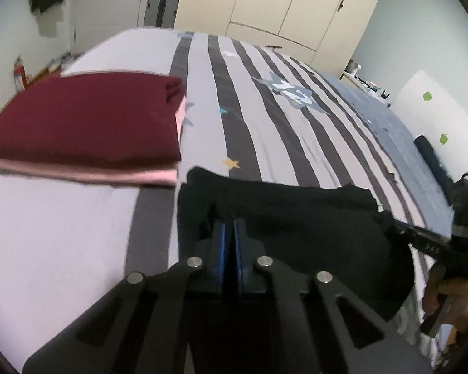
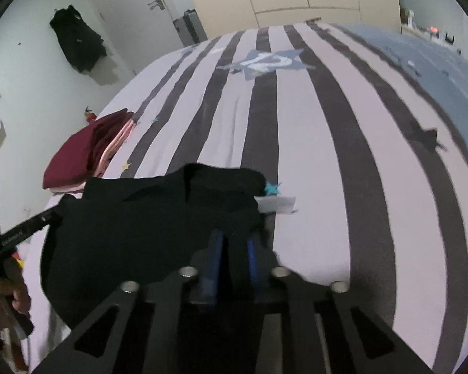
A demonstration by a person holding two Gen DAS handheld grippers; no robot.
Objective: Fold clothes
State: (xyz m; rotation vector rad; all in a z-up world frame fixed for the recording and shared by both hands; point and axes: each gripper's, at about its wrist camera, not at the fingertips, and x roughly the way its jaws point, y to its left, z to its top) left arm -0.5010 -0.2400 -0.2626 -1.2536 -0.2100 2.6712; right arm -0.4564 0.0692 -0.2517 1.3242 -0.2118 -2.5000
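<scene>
A black garment [image 1: 296,218] is held stretched between both pinched-shut grippers, left gripper [image 1: 233,227] nearer the folded stack [image 1: 87,124], right gripper [image 2: 234,240] opposite.

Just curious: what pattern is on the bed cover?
The bed cover has dark and pale stripes with scattered stars, clearest in the right wrist view.

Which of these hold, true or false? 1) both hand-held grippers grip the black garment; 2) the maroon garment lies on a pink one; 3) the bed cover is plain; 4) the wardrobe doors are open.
1) True: the left hand-held gripper and right hand-held gripper are both shut on the black garment.
2) True: the maroon garment rests on the pink garment.
3) False: the bed cover is striped, with stars.
4) False: the wardrobe doors are closed.
</scene>
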